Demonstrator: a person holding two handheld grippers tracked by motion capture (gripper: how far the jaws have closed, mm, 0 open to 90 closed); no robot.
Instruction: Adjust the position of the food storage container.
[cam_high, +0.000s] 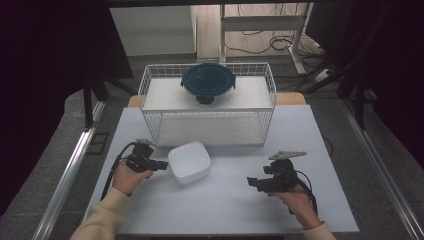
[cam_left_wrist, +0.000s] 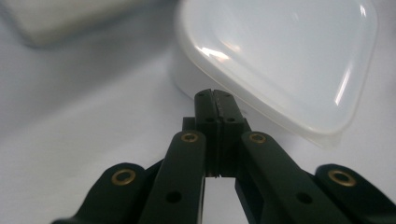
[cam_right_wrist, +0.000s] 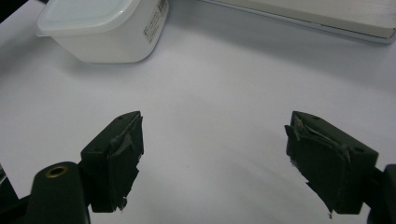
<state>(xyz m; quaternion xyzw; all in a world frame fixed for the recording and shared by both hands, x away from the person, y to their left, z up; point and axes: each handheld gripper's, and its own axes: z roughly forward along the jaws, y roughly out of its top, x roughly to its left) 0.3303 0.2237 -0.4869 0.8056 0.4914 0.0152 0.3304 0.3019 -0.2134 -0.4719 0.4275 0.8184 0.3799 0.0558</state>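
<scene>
Low in the high view, the right gripper (cam_high: 253, 183) rests at lower right, its jaws spread wide over bare table (cam_high: 235, 200) with nothing between them. At centre left, the left gripper (cam_high: 164, 164) has its jaws pressed together, tips just at the near edge of the white lidded container (cam_high: 189, 161), apparently nudging rather than pinching it. Farther up stands a wire basket (cam_high: 207, 102) bearing a dark-lidded round bowl (cam_high: 207, 82). The step looks like positioning the container; next likely calls for opening the jaws to grasp its rim.
</scene>
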